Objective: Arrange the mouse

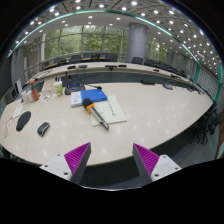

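A small dark mouse [43,128] lies on the white table [150,115], far ahead and to the left of my fingers. Beside it, further left, lies a dark oval mouse pad [23,120]. My gripper [111,160] is open and empty, held high above the table's near edge, its two magenta pads [77,155] wide apart. Nothing stands between the fingers.
A book or paper stack with a blue and yellow object on it [92,101] lies mid-table, with a sheet [108,112] alongside. Small bottles and items [40,90] stand at the far left. Chairs [120,68] line the table's far side.
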A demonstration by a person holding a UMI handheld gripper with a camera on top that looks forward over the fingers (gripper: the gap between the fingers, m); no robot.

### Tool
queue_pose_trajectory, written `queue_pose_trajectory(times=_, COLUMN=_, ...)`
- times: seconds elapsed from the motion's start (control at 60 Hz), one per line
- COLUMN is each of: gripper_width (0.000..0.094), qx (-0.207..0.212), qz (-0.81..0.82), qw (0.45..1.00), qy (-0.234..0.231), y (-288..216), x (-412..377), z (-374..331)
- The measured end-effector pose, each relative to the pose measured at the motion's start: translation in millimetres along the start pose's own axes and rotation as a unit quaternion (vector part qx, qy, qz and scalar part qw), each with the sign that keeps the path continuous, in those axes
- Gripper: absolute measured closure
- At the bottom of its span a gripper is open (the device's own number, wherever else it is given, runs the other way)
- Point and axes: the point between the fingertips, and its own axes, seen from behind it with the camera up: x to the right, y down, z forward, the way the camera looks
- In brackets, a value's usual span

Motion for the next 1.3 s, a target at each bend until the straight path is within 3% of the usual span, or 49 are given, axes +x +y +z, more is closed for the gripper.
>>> queue_pose_trajectory(times=0.283, gripper_width=0.0086, qx=-0.023, qz=0.011, qw=1.000, qy=-0.010, y=44, x=-26, z=7)
queue_pose_trajectory(times=0.583, gripper_width=0.0085, qx=-0.016, qz=0.007, qw=0.996, qy=-0.085, y=88, x=-194, z=53)
queue_pose_trajectory(times=0.817, gripper_width=0.0084, qx=0.005, qz=0.003, qw=0.991, qy=-0.134, y=68, x=-352, z=108)
queue_pose_trajectory(times=0.95, gripper_width=0.0086, qx=0.017, qz=-0.009, qw=0.990, qy=-0.140, y=52, x=-409, z=151)
queue_pose_trajectory(times=1.3, gripper_width=0.0086, qx=0.029, qz=-0.021, qw=0.993, qy=-0.116, y=7, x=-457, z=225)
